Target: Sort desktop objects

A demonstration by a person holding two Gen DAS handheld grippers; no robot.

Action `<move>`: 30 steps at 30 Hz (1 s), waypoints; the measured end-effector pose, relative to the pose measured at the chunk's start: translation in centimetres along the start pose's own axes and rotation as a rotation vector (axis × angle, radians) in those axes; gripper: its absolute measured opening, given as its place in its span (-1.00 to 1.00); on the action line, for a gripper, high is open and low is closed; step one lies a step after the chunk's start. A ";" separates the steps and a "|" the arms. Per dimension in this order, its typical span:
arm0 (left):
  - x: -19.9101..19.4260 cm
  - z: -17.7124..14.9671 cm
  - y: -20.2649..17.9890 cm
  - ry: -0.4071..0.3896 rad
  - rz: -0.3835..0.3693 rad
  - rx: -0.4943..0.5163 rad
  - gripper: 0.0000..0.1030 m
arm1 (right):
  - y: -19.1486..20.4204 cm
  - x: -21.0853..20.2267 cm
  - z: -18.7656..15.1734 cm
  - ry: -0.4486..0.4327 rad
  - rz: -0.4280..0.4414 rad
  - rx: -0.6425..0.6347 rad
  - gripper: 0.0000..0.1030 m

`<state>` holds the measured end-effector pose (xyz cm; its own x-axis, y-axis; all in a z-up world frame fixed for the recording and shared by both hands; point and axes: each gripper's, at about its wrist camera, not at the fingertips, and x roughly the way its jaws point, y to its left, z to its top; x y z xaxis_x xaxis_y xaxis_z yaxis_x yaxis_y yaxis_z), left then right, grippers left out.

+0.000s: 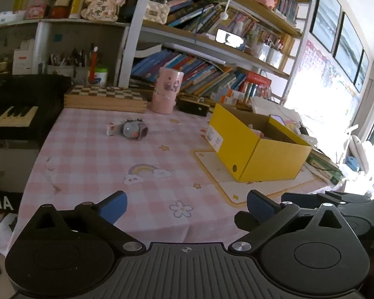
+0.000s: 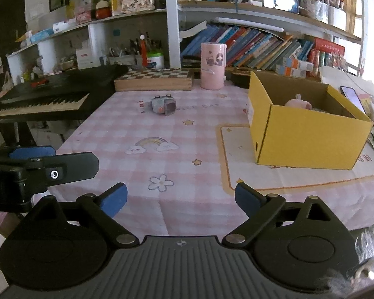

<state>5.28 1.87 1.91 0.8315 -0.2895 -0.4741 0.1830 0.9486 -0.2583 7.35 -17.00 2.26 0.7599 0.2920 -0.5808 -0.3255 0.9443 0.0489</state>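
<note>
A small grey toy (image 1: pixel 134 129) (image 2: pixel 164 105) lies on the pink checked tablecloth far ahead, with a tiny white and red box (image 1: pixel 111 129) (image 2: pixel 141 106) just left of it. An open yellow cardboard box (image 1: pixel 256 147) (image 2: pixel 306 134) stands at the right on a cream mat; a pink plush thing (image 2: pixel 298 103) lies inside. My left gripper (image 1: pixel 185 205) is open and empty near the table's front edge. My right gripper (image 2: pixel 180 196) is open and empty, also near the front edge. The left gripper shows at the left of the right wrist view (image 2: pixel 32 160).
A pink cylindrical tin (image 1: pixel 165 91) (image 2: pixel 213 66) and a wooden chessboard box (image 1: pixel 104 98) (image 2: pixel 153 78) stand at the back. A black keyboard (image 1: pixel 12 112) (image 2: pixel 49 99) borders the table's left side. Bookshelves rise behind. A phone (image 2: pixel 351 97) lies right of the yellow box.
</note>
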 end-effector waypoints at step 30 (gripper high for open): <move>3.7 1.8 2.1 0.031 0.041 -0.065 1.00 | 0.1 5.0 3.1 0.007 0.084 -0.053 0.90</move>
<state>9.70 3.05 1.08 0.8207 -0.2552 -0.5113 0.1136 0.9498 -0.2917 12.86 -14.94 1.86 0.7248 0.3687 -0.5820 -0.4176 0.9070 0.0545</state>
